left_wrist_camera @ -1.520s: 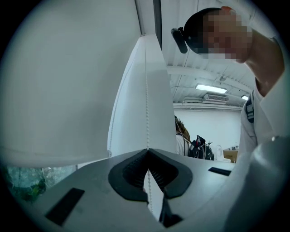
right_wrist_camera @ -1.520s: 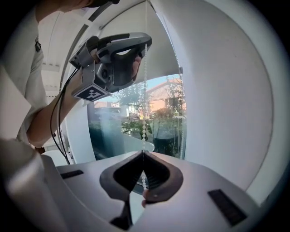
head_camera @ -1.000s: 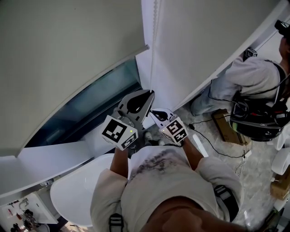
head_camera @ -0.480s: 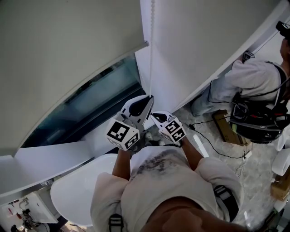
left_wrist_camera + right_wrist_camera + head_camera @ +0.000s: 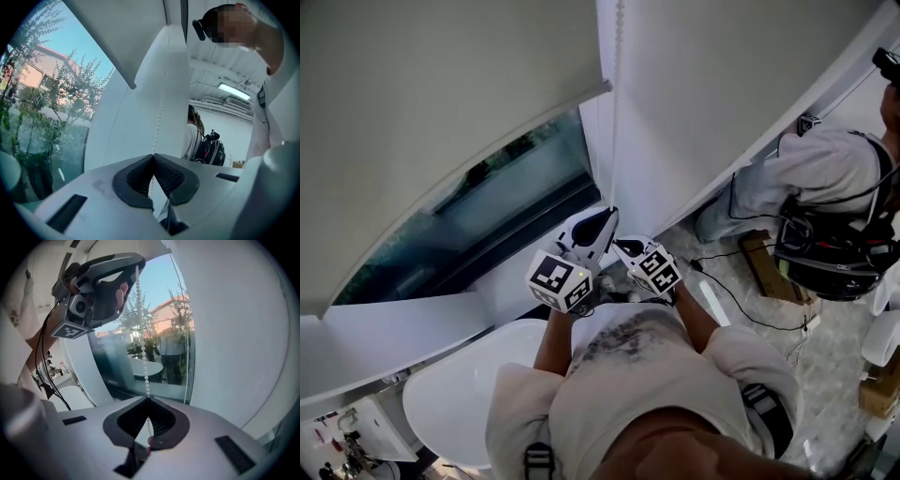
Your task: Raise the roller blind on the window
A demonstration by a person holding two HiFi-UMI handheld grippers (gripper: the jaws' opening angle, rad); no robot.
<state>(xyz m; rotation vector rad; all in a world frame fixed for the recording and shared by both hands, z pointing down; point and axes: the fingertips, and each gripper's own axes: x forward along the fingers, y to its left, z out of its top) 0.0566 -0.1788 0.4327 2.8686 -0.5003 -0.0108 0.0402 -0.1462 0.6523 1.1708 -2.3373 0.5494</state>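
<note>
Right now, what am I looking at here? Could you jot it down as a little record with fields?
Window covering: roller blind, partly up; glass shows below its bottom edge
Control: bead chain, hanging beside the blind
Left gripper: jaws shut on the bead chain, the higher of the two
Right gripper: jaws shut on the same strand, just below the left one
Spare strand: hangs free by the window frame
Bystander: another person at the right of the head view
</note>
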